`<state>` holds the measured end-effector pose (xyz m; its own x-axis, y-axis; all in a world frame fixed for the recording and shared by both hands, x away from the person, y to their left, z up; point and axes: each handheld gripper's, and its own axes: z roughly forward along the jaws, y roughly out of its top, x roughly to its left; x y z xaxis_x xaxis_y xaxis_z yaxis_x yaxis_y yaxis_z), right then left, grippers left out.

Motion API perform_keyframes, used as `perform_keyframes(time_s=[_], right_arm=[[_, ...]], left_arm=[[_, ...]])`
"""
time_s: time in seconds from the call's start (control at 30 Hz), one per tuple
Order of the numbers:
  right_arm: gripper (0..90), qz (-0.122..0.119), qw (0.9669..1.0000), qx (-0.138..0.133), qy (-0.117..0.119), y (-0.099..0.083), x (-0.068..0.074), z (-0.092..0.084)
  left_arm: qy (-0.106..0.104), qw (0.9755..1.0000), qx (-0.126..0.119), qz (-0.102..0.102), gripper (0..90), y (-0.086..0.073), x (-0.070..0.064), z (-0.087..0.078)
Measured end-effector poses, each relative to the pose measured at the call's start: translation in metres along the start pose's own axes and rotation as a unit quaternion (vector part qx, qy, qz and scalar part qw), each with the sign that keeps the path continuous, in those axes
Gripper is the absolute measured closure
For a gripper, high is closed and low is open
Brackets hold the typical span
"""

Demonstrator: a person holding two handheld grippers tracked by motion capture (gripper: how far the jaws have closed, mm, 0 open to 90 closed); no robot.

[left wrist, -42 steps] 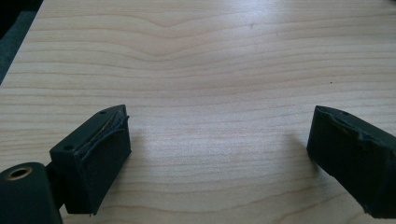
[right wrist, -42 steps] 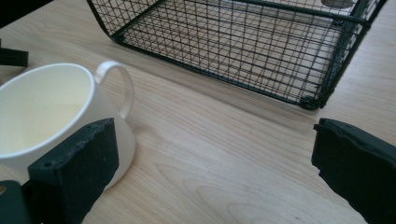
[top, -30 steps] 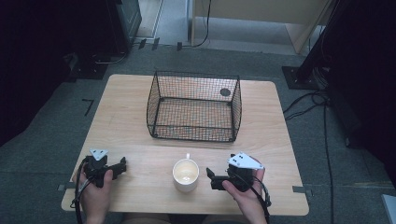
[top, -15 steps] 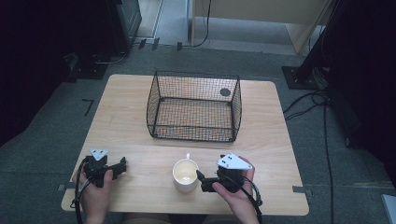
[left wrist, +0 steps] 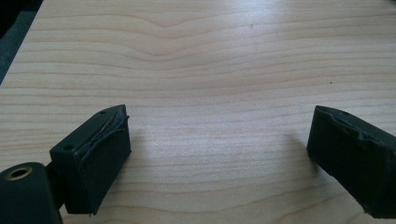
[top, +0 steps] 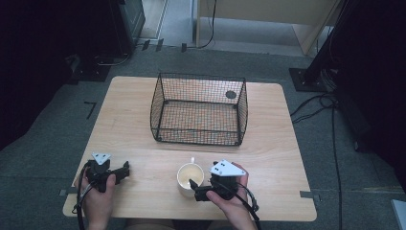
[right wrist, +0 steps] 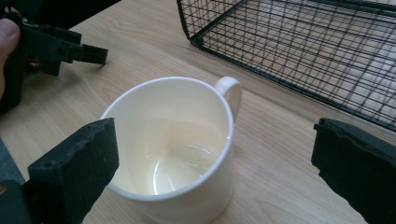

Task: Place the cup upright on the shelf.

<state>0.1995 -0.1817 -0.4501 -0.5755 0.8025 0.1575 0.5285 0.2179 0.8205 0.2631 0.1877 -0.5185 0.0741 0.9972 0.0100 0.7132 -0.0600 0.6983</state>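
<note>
The mug [right wrist: 175,149] stands upright and empty between the spread jaws of the right gripper [right wrist: 215,172], its rim level with the pads and its handle [right wrist: 229,93] pointing away from the gripper toward the basket [right wrist: 299,51]. Neither pad touches the wall yet; the jaws are released.

Compared with a second ago, the right gripper [top: 203,189] has moved in from the mug's far side to just beside it [top: 190,176], so the mug now sits inside the jaw opening. Judgement: the approach is nearly complete, and closing on the wall is the step in hand.

The basket [top: 198,110] lies ahead of the gripper, beyond the mug, empty. The left gripper [top: 122,171] has not moved; it rests on the table [left wrist: 210,56] off to the side, jaws spread over bare wood.
</note>
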Motion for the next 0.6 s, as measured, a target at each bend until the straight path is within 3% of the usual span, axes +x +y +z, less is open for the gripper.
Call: perform_keyframes(time_s=[0.4, 0.6], right_arm=[[0.3, -0.004, 0.9996, 0.006, 0.027, -0.004, 0.02, 0.017], [0.1, -0.007, 0.9998, 0.008, 0.017, -0.009, 0.025, 0.026]], left_arm=[[0.0, 1.0, -0.001, -0.001, 6.4, 0.0, 0.0, 0.0], [0.0, 1.0, -0.001, -0.001, 6.4, 0.0, 0.0, 0.0]])
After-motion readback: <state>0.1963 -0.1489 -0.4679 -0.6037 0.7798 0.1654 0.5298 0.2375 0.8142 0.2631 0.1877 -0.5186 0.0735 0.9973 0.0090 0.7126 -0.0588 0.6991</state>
